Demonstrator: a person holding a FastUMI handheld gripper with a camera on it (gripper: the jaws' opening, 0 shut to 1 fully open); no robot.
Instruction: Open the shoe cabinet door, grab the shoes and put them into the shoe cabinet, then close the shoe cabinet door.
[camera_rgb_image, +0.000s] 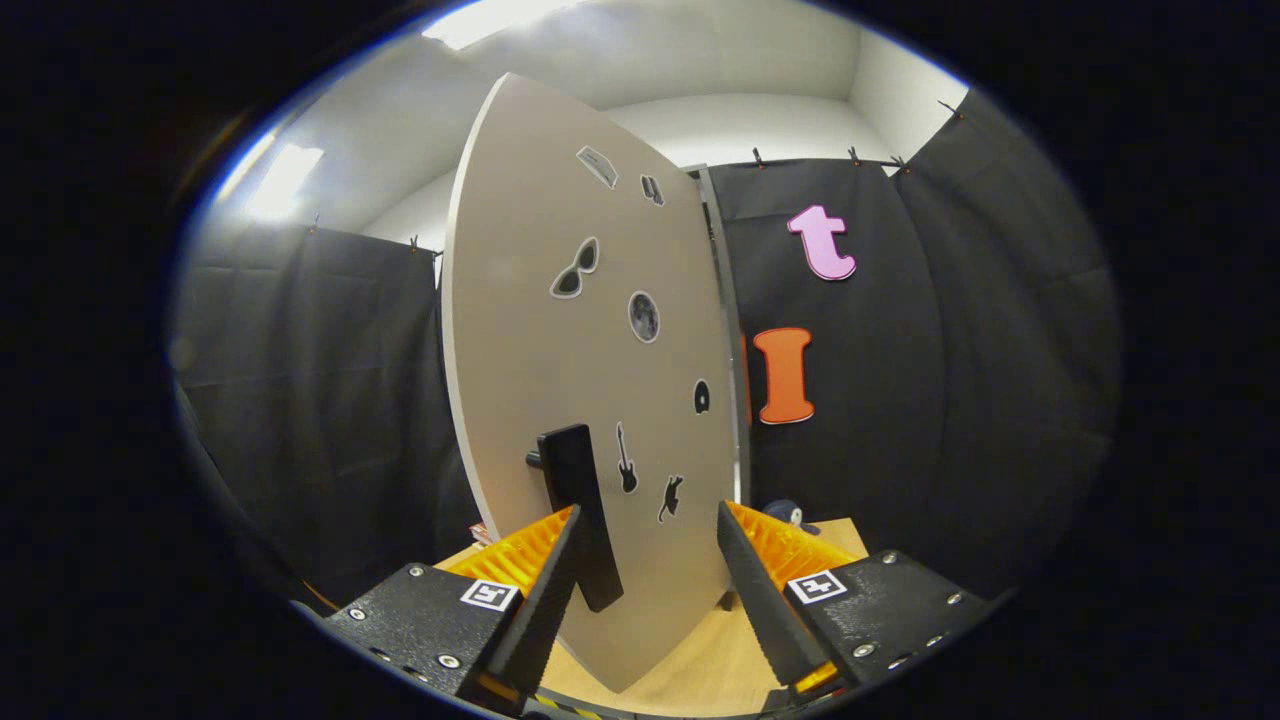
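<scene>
The shoe cabinet door (560, 330), a pale beige panel with several small dark stickers, stands swung out right ahead of me, and its face takes up the space between my fingers. Its black bar handle (582, 515) sticks out from the door beside the inner side of my left finger (545, 590). My gripper (648, 510) is open, and the right finger (760, 590) stands well clear of the handle. The door's hinge side meets a thin grey cabinet edge (725, 330). A small dark rounded thing (788, 513), possibly a shoe, peeks out just beyond the right finger.
A light wooden surface (700, 655) lies under the door and my fingers. Black cloth walls (320, 400) close the booth to the left and right of the door. A small reddish object (480, 533) lies low by the door's left edge.
</scene>
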